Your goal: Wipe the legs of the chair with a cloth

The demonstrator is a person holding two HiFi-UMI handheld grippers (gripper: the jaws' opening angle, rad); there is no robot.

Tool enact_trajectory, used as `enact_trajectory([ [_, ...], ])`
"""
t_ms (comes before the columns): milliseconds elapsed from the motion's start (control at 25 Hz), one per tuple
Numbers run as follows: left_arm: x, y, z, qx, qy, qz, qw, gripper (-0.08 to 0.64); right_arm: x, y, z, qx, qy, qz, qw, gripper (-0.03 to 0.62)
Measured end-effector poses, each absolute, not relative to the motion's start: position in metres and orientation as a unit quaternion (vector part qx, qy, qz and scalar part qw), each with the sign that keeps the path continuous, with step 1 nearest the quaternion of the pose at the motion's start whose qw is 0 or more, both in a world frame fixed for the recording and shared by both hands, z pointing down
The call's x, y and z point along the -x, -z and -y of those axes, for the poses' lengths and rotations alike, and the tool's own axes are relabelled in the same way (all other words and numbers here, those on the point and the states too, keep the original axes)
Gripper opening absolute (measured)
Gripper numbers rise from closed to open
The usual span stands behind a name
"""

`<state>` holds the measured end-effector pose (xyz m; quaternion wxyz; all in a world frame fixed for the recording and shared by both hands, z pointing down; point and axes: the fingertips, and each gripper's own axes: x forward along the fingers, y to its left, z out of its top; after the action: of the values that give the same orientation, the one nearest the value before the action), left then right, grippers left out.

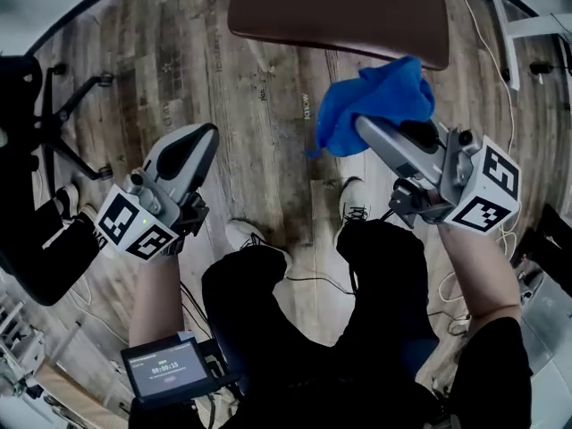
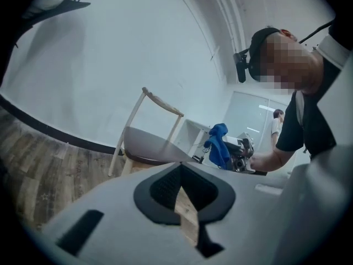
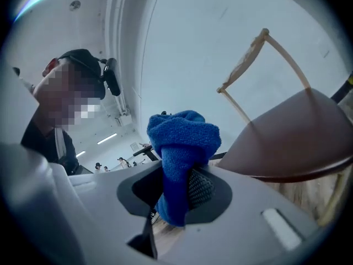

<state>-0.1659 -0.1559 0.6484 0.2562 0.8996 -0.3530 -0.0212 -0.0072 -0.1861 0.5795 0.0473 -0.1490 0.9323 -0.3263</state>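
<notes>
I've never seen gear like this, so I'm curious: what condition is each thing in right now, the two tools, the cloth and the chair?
Left tool: shut, holding nothing.
Right tool: shut on the blue cloth.
Blue cloth: bunched up, pinched at one end.
Chair: upright on the wood floor, seat bare.
Wrist screen: lit.
</notes>
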Motion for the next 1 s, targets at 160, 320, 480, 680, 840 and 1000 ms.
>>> enact_trajectory([
  [160, 0.158, -0.597, 0.124, -0.892, 0.019, 0.349, 0.287, -0.002, 0.0, -0.539, 0.164, 0.158, 0.336, -0.928, 0.018, 0.094],
  [320, 0.15, -0.525, 0.085, -0.877, 0.03, 0.354, 0.324, -0.002, 0.0, -0.478, 0.133, 0.168, 0.358, -0.918, -0.012, 0.095],
  [480, 0.15, -0.442, 0.041, -0.871, 0.035, 0.342, 0.351, -0.002, 0.013, -0.397, 0.094, 0.18, 0.359, -0.915, -0.041, 0.094],
  [680, 0.138, -0.368, 0.008, -0.872, 0.043, 0.313, 0.375, -0.002, 0.004, -0.334, 0.063, 0.223, 0.371, -0.9, -0.044, 0.094],
  [840, 0.143, -0.292, -0.026, -0.889, 0.037, 0.264, 0.371, -0.002, 0.014, -0.254, 0.031, 0.266, 0.359, -0.895, -0.004, 0.094],
  [1000, 0.127, -0.247, -0.046, -0.91, 0.024, 0.212, 0.355, -0.002, 0.008, -0.209, 0.0, 0.3, 0.362, -0.882, 0.044, 0.095],
])
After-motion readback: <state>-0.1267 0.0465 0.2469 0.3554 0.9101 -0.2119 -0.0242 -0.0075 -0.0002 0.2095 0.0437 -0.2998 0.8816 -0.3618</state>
